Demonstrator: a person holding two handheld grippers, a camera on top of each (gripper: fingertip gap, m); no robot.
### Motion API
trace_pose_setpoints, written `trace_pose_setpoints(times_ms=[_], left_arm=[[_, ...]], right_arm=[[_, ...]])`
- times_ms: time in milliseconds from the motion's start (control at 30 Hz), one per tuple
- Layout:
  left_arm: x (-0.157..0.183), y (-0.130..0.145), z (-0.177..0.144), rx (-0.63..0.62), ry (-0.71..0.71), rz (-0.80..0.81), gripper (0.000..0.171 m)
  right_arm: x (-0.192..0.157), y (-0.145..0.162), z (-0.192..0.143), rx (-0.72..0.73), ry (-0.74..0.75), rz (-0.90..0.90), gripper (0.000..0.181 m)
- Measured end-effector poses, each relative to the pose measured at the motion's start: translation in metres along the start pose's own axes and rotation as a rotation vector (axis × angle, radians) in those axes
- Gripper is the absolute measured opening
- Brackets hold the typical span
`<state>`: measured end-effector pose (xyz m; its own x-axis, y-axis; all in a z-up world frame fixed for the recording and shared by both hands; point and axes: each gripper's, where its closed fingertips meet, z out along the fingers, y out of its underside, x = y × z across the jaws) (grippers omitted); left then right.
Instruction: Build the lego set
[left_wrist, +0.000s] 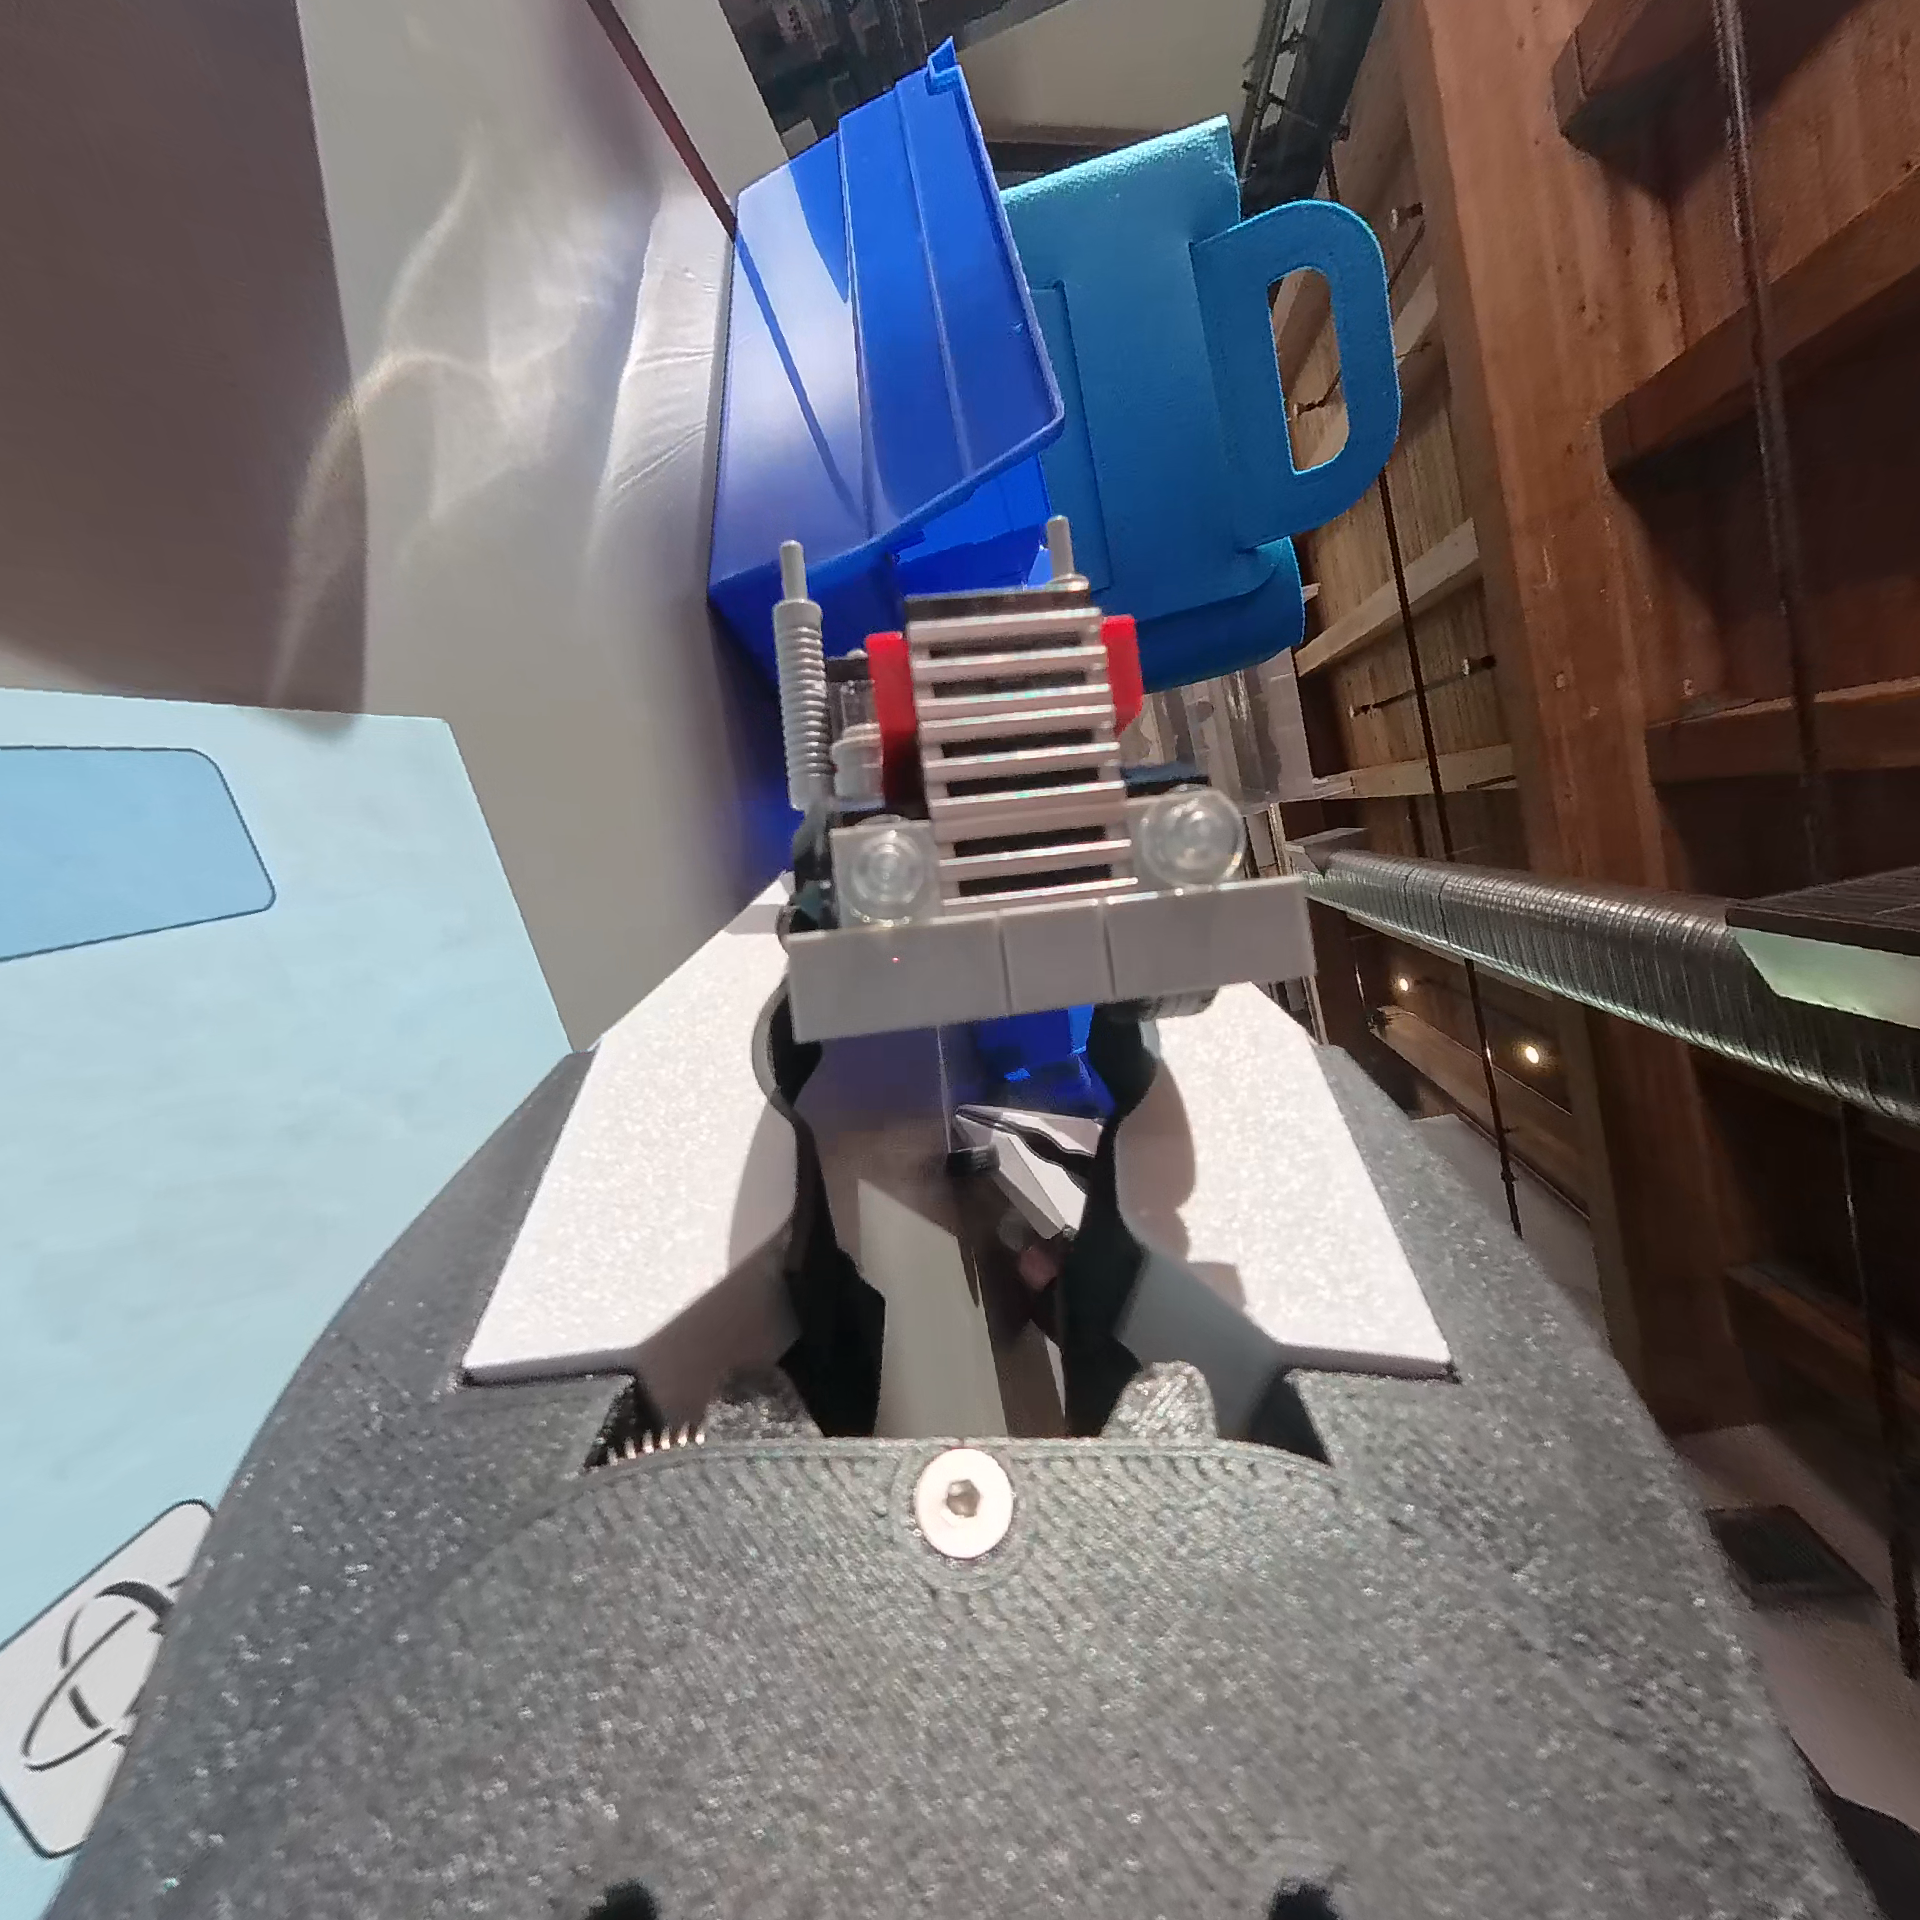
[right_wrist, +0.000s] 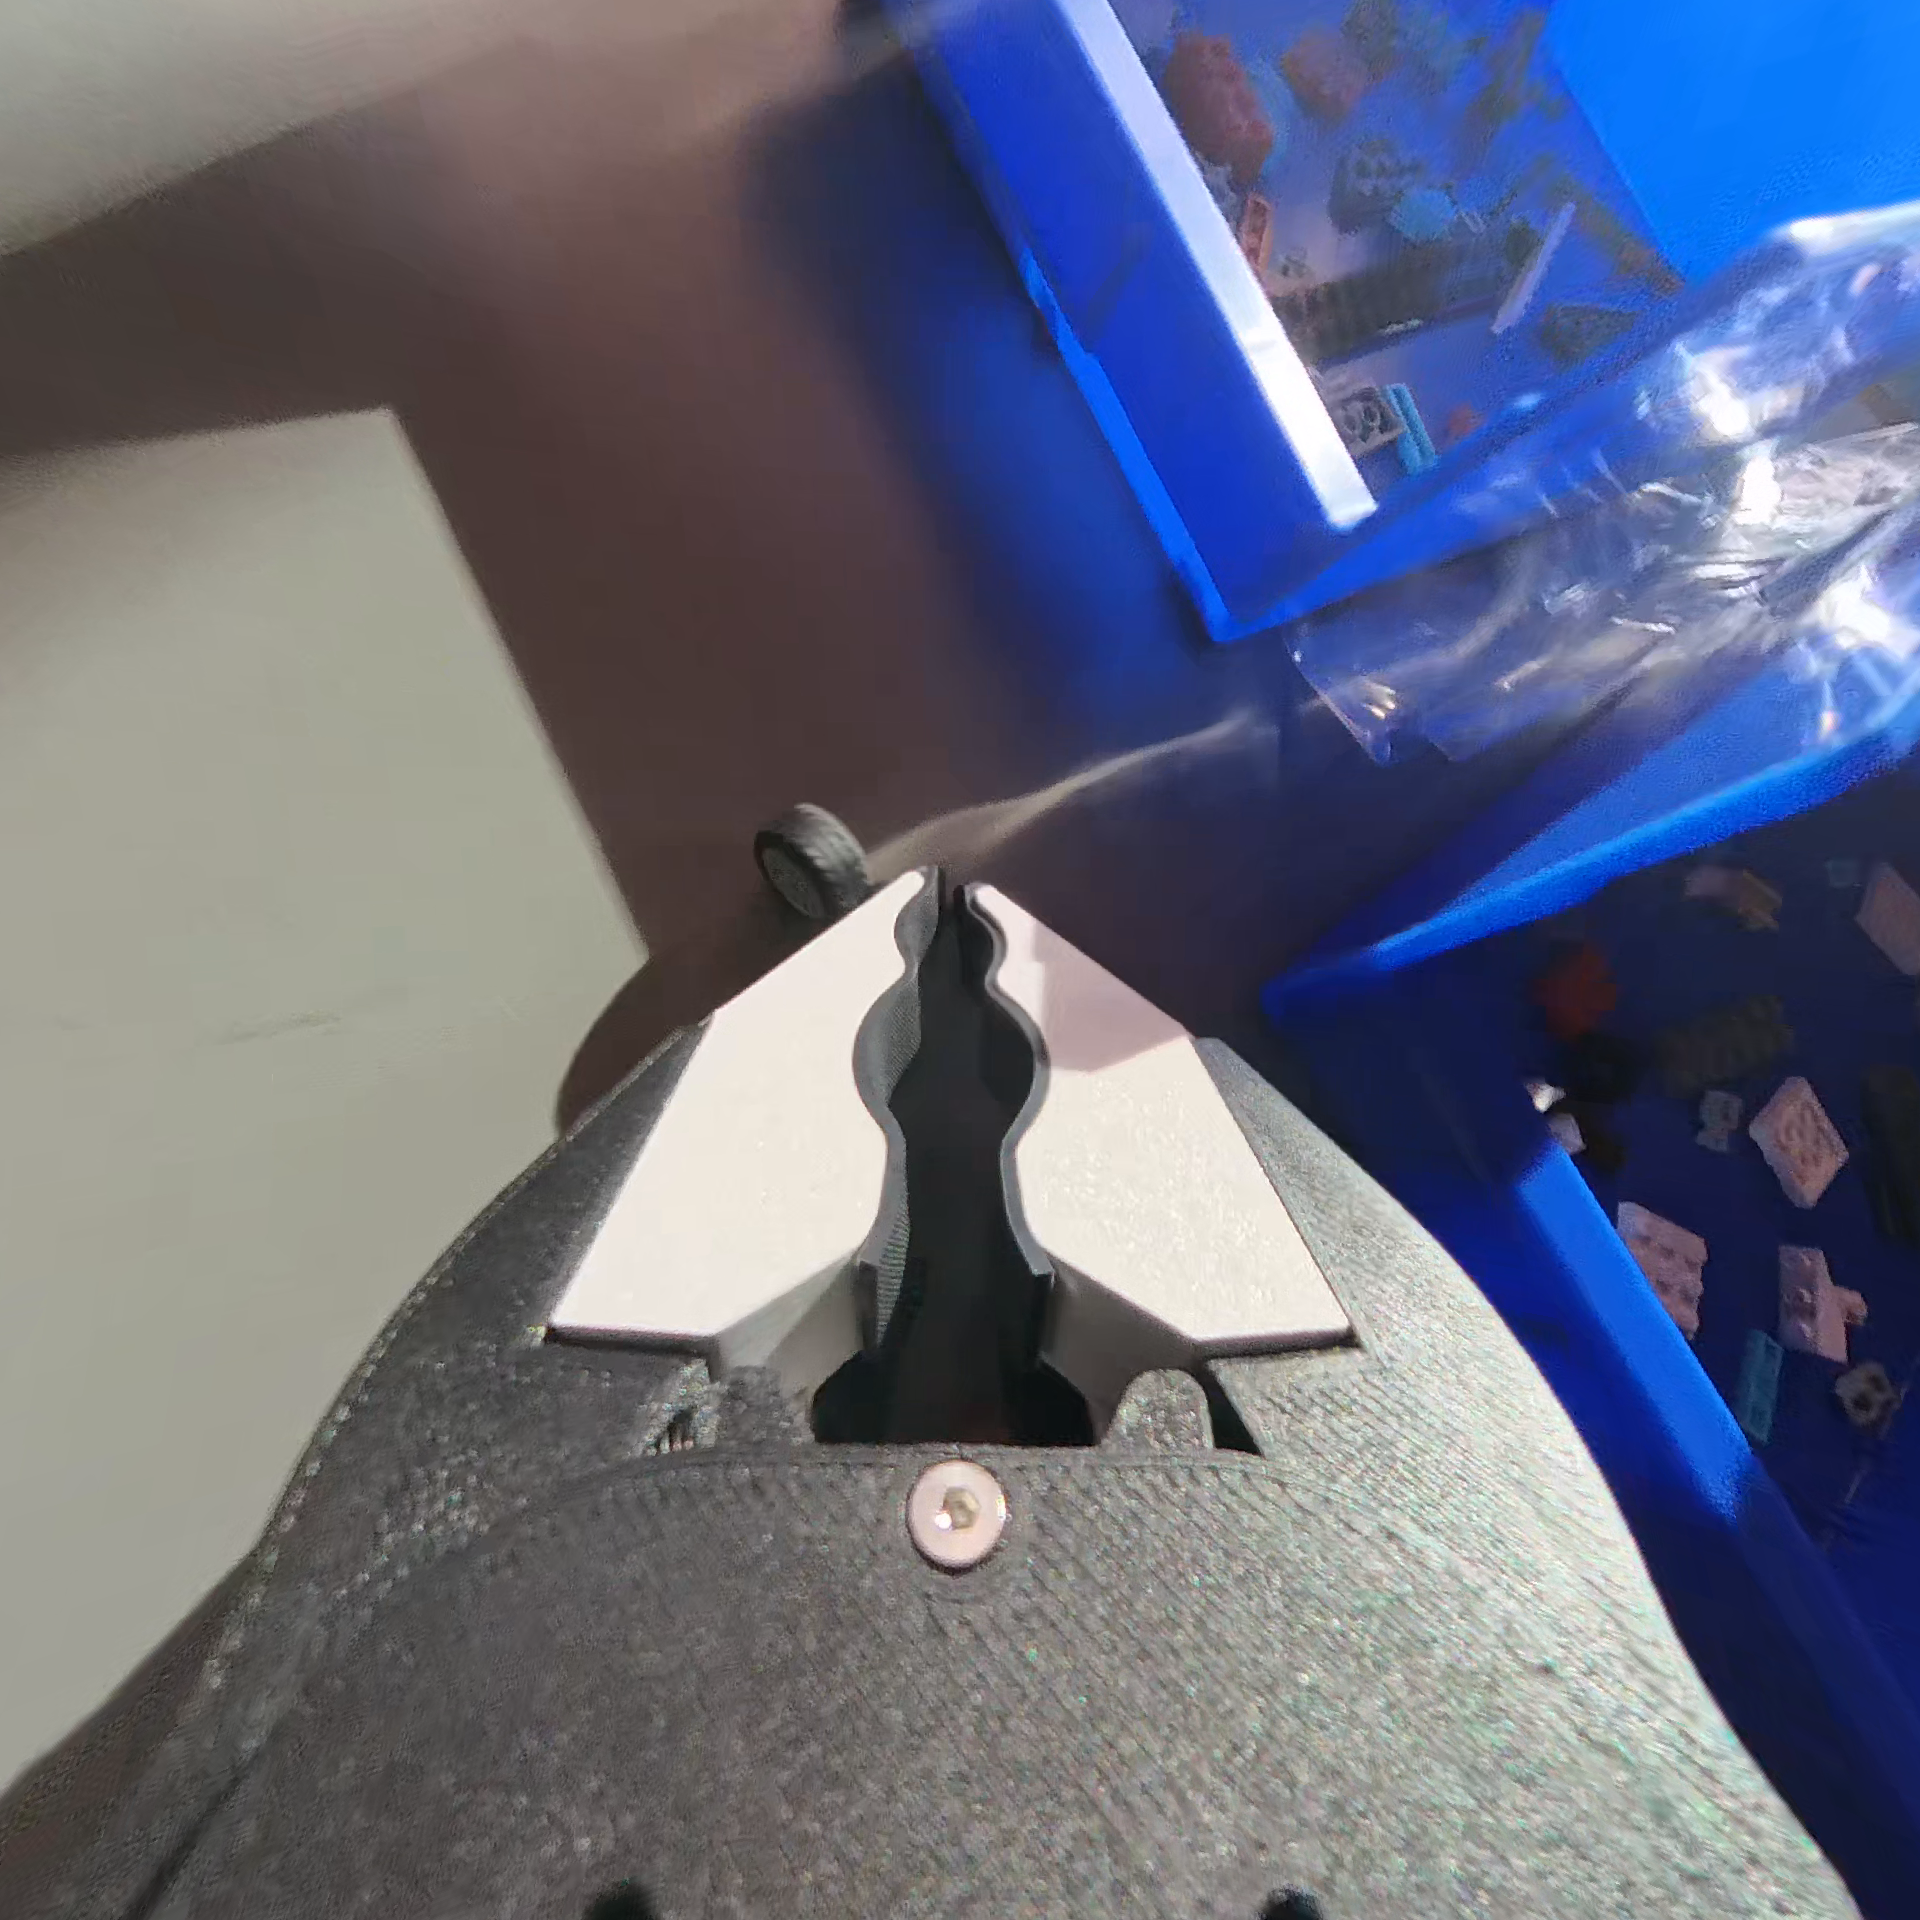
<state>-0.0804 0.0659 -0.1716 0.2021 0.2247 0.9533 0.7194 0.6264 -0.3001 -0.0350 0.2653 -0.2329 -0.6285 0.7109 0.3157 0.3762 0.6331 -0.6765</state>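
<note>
The left gripper (left_wrist: 961, 997) is clamped on a toy truck (left_wrist: 1013, 790) whose grey grille faces the camera, held up off the table. The right gripper (right_wrist: 948, 896) has its jaws almost together, tips just touching a small black wheel (right_wrist: 800, 862) on the white table (right_wrist: 208, 779); whether it grips it I cannot tell. A light blue booklet (left_wrist: 208, 1039) lies left. Beyond stand blue bins (right_wrist: 1507, 935) with loose bricks (right_wrist: 1797, 1143) and a clear plastic bag (right_wrist: 1662, 520). Wooden shelving (left_wrist: 1662, 520) fills the room behind.

Workshop: timber shelving (left_wrist: 1714, 436), blue parts bins (right_wrist: 1455, 935).
</note>
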Motion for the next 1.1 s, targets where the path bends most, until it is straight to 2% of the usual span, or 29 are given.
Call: trace_pose_setpoints(times_ms=[100,233,300,400,467,567,633,867,1100], left_arm=[[0.000,0.001,0.000,-0.003,0.003,-0.008,0.051],[0.002,0.002,0.000,-0.008,0.010,-0.013,0.051],[0.002,0.002,0.000,-0.008,0.012,-0.015,0.051],[0.002,0.003,0.001,-0.010,0.013,-0.018,0.051],[0.002,0.004,0.001,-0.013,0.013,-0.020,0.051],[0.003,0.005,0.002,-0.015,0.014,-0.013,0.051],[0.003,0.005,0.001,-0.014,0.012,-0.005,0.051],[0.003,-0.006,-0.003,0.015,0.012,-0.005,0.051],[0.001,-0.017,-0.008,0.043,0.008,-0.012,0.051]], right_arm=[[-0.013,-0.007,0.000,0.022,-0.048,-0.023,0.008],[-0.009,-0.003,-0.006,0.027,-0.022,-0.008,0.014],[-0.017,-0.002,-0.013,0.049,-0.066,0.001,0.018],[-0.056,-0.019,-0.030,0.156,-0.236,-0.020,0.029],[-0.083,-0.032,-0.036,0.211,-0.287,-0.085,0.036],[-0.108,-0.043,-0.025,0.203,-0.279,-0.247,0.038],[-0.109,-0.049,-0.012,0.176,-0.245,-0.302,0.034],[-0.101,-0.076,0.010,0.194,-0.263,-0.221,0.030],[-0.125,-0.086,0.013,0.190,-0.394,-0.242,0.032]])
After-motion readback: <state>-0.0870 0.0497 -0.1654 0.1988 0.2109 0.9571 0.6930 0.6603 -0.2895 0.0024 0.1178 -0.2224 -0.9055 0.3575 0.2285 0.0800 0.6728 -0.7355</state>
